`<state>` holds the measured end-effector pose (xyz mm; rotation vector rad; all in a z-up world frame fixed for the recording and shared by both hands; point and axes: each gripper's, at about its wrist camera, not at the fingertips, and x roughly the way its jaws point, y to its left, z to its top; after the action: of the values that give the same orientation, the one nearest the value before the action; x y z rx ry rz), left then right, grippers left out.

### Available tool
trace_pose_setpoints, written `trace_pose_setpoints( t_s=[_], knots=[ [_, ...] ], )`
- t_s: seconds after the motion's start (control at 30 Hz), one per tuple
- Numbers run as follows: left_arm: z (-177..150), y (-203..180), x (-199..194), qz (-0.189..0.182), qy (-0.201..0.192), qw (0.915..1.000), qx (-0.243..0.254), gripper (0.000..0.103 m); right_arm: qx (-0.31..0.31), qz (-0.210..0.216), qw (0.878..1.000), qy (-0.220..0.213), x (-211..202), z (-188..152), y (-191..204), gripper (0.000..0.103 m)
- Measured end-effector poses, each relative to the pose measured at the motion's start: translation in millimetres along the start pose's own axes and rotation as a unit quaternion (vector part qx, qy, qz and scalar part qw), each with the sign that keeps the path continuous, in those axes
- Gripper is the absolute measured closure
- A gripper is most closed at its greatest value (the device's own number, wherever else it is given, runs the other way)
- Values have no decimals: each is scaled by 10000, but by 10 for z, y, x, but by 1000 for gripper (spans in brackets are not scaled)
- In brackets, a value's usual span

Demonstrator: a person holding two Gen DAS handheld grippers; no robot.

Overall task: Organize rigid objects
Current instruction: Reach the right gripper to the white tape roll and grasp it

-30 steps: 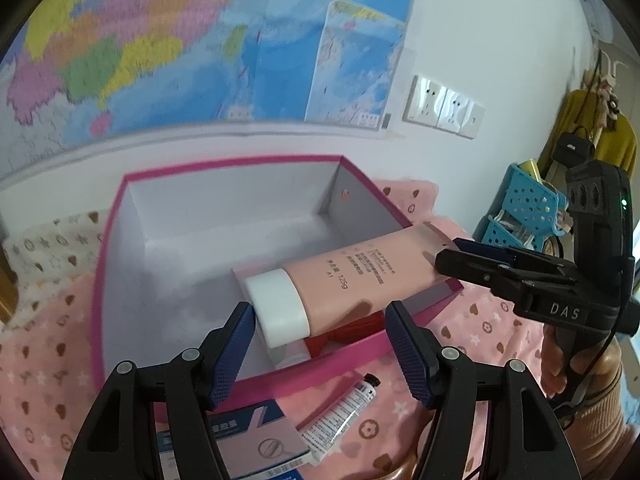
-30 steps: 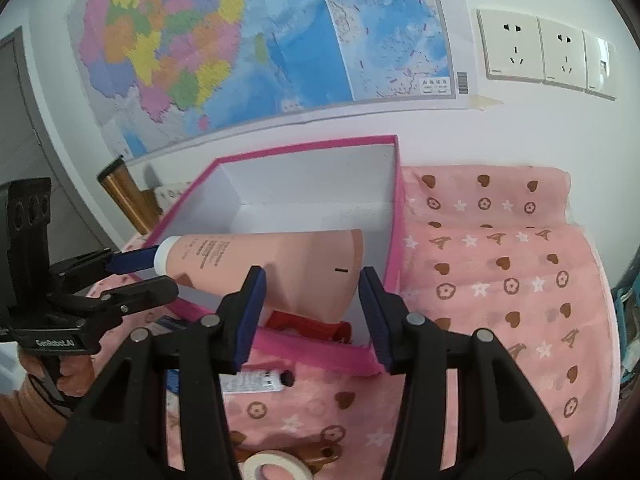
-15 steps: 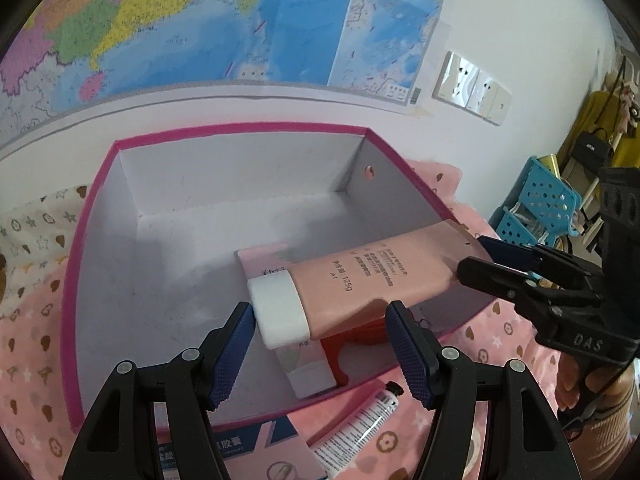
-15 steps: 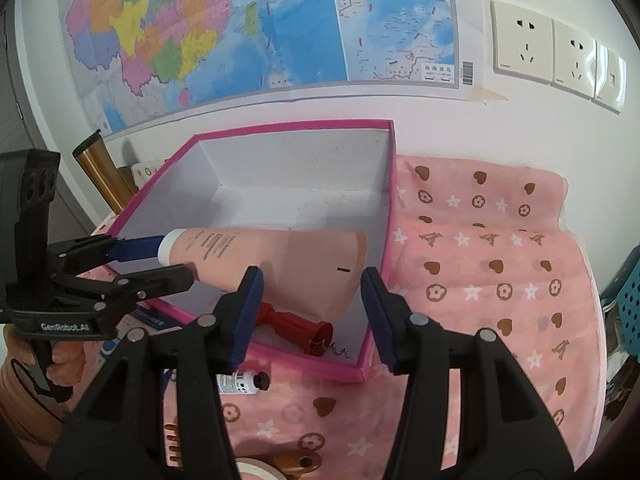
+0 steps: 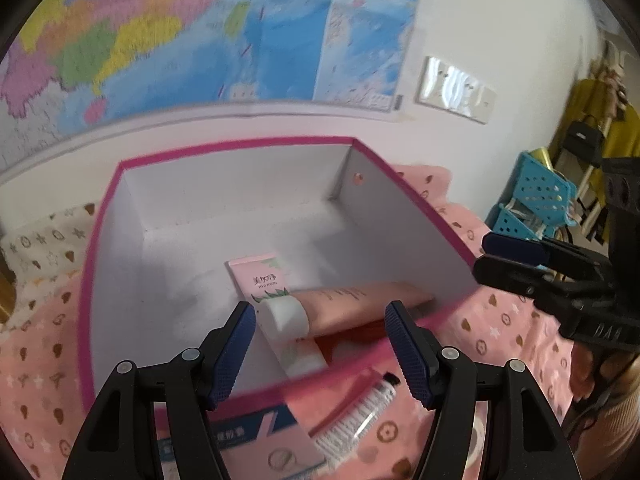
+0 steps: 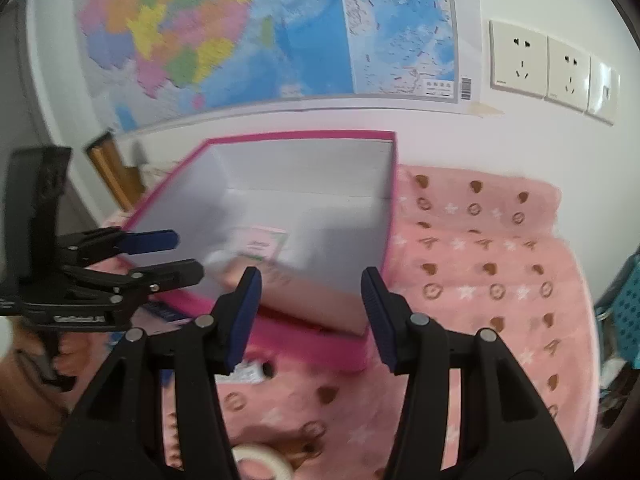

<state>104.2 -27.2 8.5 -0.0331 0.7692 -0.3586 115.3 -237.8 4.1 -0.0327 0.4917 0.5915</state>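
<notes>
Both the left gripper (image 5: 320,352) and right gripper (image 6: 312,316) hang wide and empty at the pink box's (image 5: 104,240) near rim; the box interior's far half lies bare, pink tabletop cloth (image 6: 480,272) around.

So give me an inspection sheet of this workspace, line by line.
Surface: pink patterned cloth over the table.
Job's things: pink-rimmed box, open; pink tube with white cap lying inside on a pink carton; a red item beneath, mostly hidden.
Clutter: small striped tube and blue-pink carton outside the box front; tape roll near the table edge.
Grippers: left tool open, empty; right tool open, empty.
Cables: nothing seen.
Surroundings: wall map, wall sockets, blue perforated basket.
</notes>
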Motion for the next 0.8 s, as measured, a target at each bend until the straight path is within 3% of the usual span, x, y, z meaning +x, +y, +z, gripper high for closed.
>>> trace_pose_setpoints(
  t_s=[0.13,0.3,0.57,0.8],
  knots=[
    [-146,-95,-240,-95,-188,9996,174,35,-44,315,9995,-32,-210,-175,29,49],
    [-358,-245,-393,-394,-208,9987,253,35,-231,470,9979,376,-270,-576,143,49],
    [-777,-537,-233,-742,357,9954,499,35,-99,513,9926,1096,-94,-1114,171,53],
    [-1009,-670,-109,-883,654,9928,482,35,126,519,9901,1299,-11,-1276,120,59]
  ],
)
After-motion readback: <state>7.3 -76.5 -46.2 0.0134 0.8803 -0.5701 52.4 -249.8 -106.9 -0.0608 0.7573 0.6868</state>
